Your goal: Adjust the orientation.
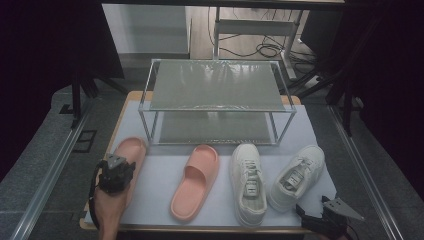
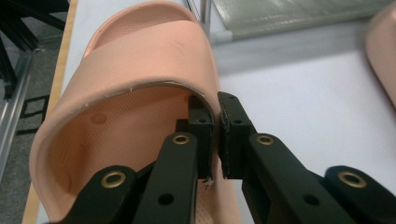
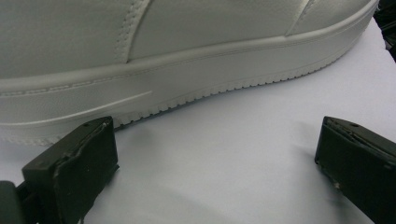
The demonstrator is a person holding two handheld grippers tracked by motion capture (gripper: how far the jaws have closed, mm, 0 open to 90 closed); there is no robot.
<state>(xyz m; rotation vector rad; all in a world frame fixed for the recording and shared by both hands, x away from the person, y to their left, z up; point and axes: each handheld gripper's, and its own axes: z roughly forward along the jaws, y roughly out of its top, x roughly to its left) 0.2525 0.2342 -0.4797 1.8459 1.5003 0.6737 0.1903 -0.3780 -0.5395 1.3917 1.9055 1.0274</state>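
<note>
High view: left gripper (image 1: pixel 116 172) over the heel end of the left slide (image 1: pixel 131 152) at the surface's (image 1: pixel 160 175) left edge; right gripper (image 1: pixel 325 215) low at the near right corner, just beside the right sneaker (image 1: pixel 296 176).

Left gripper view: jaws nearly together, clamped on the slide's (image 2: pixel 140 60) strap edge, one pad inside, one outside.

Right gripper view: jaws spread wide, holding nothing, resting near the white surface (image 3: pixel 224 158), sneaker sole (image 3: pixel 187 88) just ahead, not touched.
</note>
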